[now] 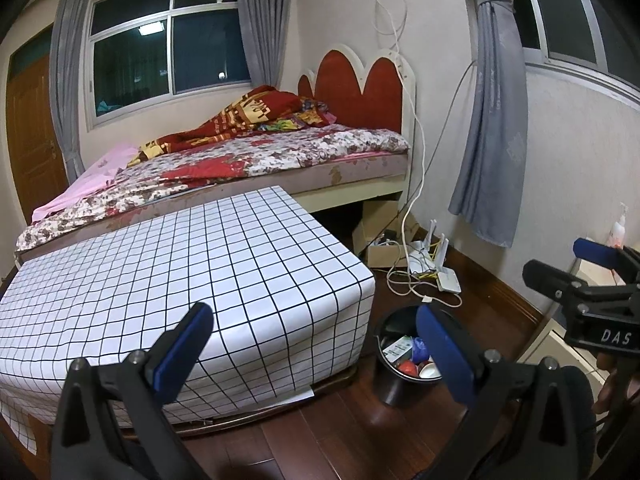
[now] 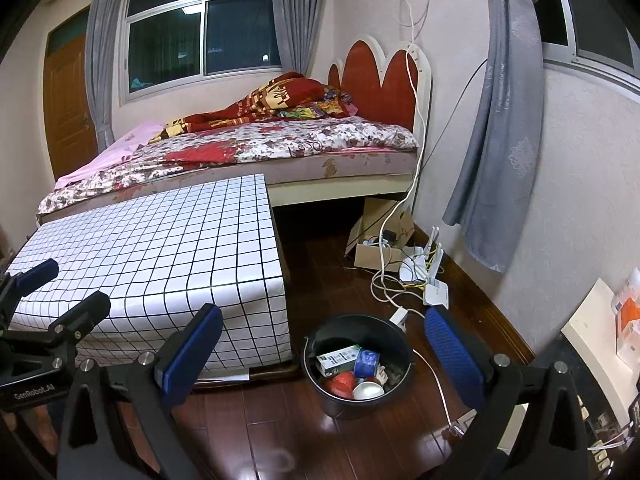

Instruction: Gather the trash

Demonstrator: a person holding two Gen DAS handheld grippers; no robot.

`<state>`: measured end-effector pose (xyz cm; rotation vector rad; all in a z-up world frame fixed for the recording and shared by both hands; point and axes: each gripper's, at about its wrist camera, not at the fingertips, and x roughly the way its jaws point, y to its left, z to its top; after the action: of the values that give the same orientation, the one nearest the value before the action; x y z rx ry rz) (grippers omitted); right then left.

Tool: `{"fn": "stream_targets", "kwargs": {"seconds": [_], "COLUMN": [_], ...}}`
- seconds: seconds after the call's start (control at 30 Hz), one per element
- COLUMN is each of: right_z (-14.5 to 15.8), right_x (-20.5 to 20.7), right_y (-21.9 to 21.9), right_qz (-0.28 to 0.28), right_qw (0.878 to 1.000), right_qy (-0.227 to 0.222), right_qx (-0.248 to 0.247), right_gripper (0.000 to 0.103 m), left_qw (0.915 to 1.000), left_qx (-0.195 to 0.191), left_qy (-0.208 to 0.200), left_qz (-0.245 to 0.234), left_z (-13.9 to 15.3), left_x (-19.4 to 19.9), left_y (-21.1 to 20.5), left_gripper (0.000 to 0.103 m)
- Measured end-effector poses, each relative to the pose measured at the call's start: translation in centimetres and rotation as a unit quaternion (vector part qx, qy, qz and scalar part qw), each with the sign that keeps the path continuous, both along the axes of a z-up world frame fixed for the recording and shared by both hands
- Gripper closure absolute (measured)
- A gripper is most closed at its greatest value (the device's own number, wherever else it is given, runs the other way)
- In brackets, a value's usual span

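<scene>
A black bin (image 1: 394, 386) stands on the dark wood floor beside the table's corner. It holds a green-and-white carton (image 2: 339, 358), a blue crumpled wrapper (image 2: 366, 362), a red item (image 2: 343, 385) and a white cup (image 2: 368, 391). My left gripper (image 1: 316, 340) hangs open above the table's near corner, nothing between its fingers. My right gripper (image 2: 324, 344) is open too, held above and just in front of the bin (image 2: 344, 410). Each gripper shows in the other's view: the right gripper (image 1: 554, 258) at the right, the left gripper (image 2: 66, 290) at the left.
A low table under a white grid-pattern cloth (image 1: 180, 272) fills the left. Behind it is a bed (image 1: 260, 156) with a red headboard. A cardboard box (image 2: 376, 256), white router (image 2: 434, 292) and loose cables (image 2: 384, 284) lie near the wall. A white cabinet (image 2: 592, 320) is on the right.
</scene>
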<state>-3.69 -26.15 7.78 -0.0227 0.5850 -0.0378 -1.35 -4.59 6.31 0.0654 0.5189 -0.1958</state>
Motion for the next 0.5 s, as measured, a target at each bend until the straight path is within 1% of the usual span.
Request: {"fn": "stream_targets", "kwargs": {"seconds": [0.5], "right_z": [-0.07], "right_x": [-0.12], "right_y": [-0.10], "right_qz": [0.001], "right_qw": [1.000], "right_qy": [0.000], "right_qx": [0.001], "right_gripper": [0.001], "left_qw": [1.0000], "left_qx": [0.003], "left_qy": [0.000], "left_qz": [-0.008], "left_z": [0.04], "left_x": [0.18], "left_y": [0.00], "left_gripper": [0.001]}}
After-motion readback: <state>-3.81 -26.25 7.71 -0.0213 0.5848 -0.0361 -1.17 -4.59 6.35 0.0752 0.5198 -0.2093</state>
